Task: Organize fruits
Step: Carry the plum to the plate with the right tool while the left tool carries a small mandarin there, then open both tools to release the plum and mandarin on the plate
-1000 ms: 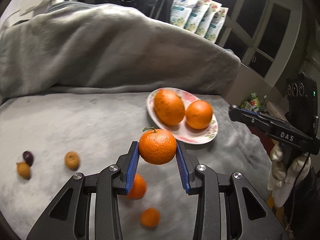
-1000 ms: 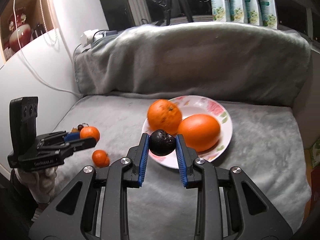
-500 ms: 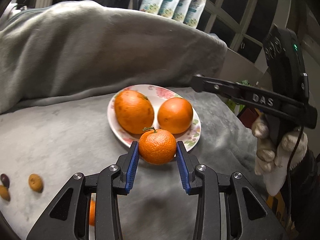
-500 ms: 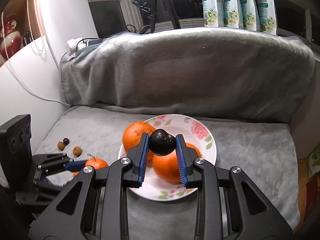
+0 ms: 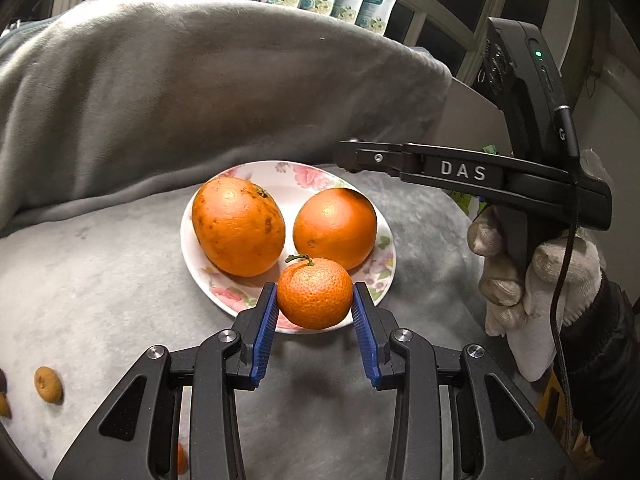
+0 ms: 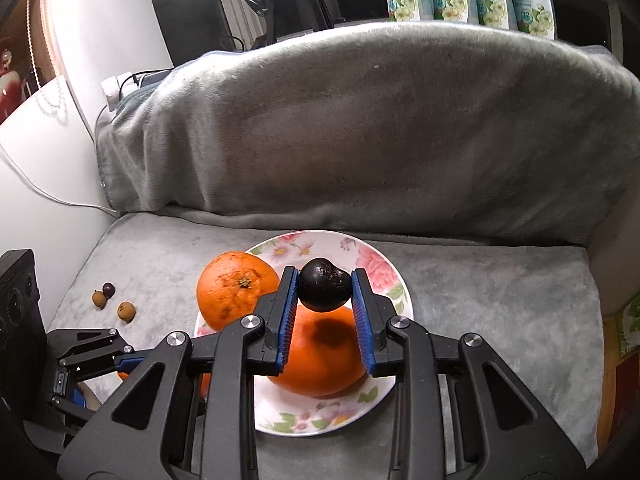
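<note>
Over the near rim of the flowered plate point(image 5: 208, 280), the left hand-held gripper point(image 5: 315, 316) pinches a small stemmed mandarin point(image 5: 314, 294) between its blue pads. Two large oranges point(image 5: 238, 225) lie on the plate at 12 o'clock from it. Above them the right hand-held gripper point(image 6: 323, 304) clamps a dark wrinkled fruit point(image 6: 323, 290). Small brown fruits point(image 6: 126, 311) lie at 9 o'clock on the grey blanket point(image 6: 500, 300).

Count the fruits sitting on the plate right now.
2: both oranges lie side by side on the floral plate, one left, one right. The tangerine and dark fruit remain held in the fingers.
</note>
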### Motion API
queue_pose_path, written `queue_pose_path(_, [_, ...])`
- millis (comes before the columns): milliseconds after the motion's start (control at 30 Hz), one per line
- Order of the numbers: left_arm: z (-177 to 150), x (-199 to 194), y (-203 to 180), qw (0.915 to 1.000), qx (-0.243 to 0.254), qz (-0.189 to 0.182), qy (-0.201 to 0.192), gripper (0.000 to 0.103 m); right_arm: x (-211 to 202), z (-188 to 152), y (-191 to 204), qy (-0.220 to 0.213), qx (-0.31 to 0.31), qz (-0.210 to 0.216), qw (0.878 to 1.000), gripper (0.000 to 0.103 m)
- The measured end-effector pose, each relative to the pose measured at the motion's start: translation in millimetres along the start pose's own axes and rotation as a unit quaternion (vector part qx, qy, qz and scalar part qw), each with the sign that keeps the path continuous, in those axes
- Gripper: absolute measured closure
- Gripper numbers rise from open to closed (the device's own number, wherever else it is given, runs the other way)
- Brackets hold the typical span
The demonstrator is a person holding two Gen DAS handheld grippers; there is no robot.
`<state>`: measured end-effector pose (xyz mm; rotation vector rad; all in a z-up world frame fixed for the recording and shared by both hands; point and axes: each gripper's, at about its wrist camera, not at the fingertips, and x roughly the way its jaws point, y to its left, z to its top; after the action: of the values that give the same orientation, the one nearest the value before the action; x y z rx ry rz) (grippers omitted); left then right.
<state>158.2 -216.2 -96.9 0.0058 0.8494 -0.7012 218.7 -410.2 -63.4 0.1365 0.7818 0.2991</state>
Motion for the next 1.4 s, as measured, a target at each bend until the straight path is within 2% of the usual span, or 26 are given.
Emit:
queue_pose_path(467, [4,10,-2,1.0,-0.001,0.004,0.006,0.067,6,1,-1,0.0,0.006,0.003,1.0,0.074])
queue_pose_path(500, [4,10,-2,1.0,0.001,0.004,0.004,0.061,6,1,-1,-0.002,0.007,0.002,1.0,0.065])
queue_pose_path(533, [4,10,-3,1.0,0.004,0.006,0.001,0.05,5,2,-2,-0.006,0.009,0.001,1.0,0.057])
queue_pose_path(567, [5,8,-4,0.9999,0.007,0.007,-0.004,0.047,3,2,-2,-0.01,0.012,0.0,1.0,0.04])
queue_pose_path(600, [6,7,-6,0.9999,0.01,0.008,-0.008,0.042,1,2,-3,-0.018,0.014,-0.002,1.0,0.034])
queue_pose_path(700, [9,4,-9,0.9995,0.015,0.019,-0.018,0.027,-2,4,-3,-0.023,0.013,-0.006,1.0,0.03])
queue_pose_path(800, [10,3,-10,0.9994,0.015,0.023,-0.021,0.023,-6,6,-3,-0.03,0.014,-0.018,0.999,0.014])
queue_pose_path(1000, [10,7,-9,0.9994,0.011,0.032,-0.008,0.022,-9,7,-2,-0.034,0.015,-0.032,0.999,0.011])
queue_pose_path(1400, [10,-10,-8,0.9993,0.009,0.032,-0.018,0.022,-30,7,5,-0.05,0.016,-0.031,0.998,0.01])
